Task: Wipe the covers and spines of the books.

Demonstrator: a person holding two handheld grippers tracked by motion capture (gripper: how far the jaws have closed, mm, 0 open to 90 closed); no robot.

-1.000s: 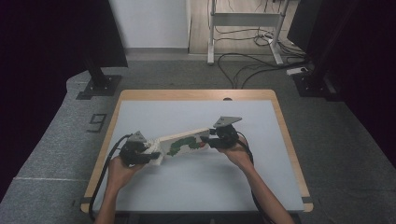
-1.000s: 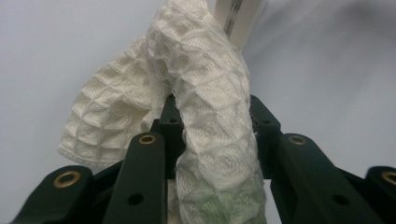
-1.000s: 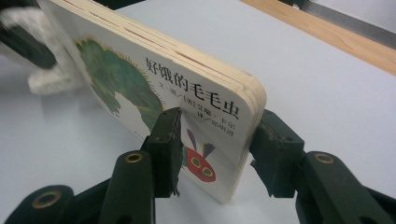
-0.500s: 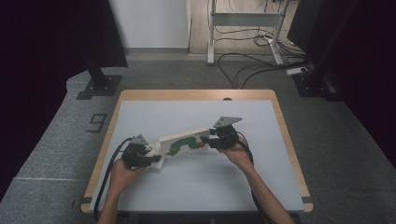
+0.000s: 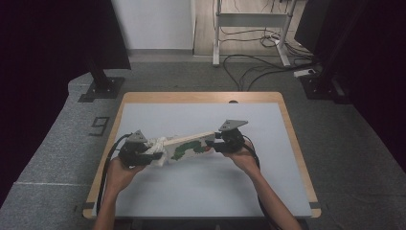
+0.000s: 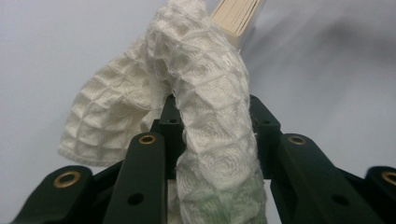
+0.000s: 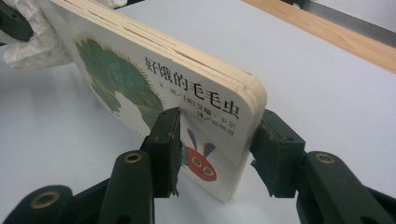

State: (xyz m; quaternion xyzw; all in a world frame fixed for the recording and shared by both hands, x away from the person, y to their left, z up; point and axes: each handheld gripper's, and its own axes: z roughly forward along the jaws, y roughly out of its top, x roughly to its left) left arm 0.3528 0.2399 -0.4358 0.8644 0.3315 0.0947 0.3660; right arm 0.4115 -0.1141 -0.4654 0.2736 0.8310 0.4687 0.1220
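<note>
Your right gripper (image 7: 212, 156) is clamped on the near end of the board book (image 7: 159, 88), one jaw pressing the illustrated cover just beside the caterpillar's red face, the other on the back. Your left gripper (image 6: 210, 140) is closed tight on a white waffle-weave cloth (image 6: 205, 116), which bunches up between the jaws and drapes over the book's far end (image 6: 238, 16).

From above, the book (image 5: 189, 143) hangs between your two hands, tilted on its long edge over the near half of the grey table (image 5: 201, 191), with the cloth (image 5: 157, 147) wrapped at its left end, next to your left gripper (image 5: 143, 152). Your right gripper (image 5: 221, 143) holds the other end steady.

This looks like the wiping step: one hand braces the book while the other works the cloth along it. Only the end is covered now, so most of the cover appears still to be done.

For the next move, keep the right clamp firm so the book does not pivot, and draw the cloth along the cover toward the caterpillar's face with light pressure. Watch that the cloth stays pinched and does not slip out.
</note>
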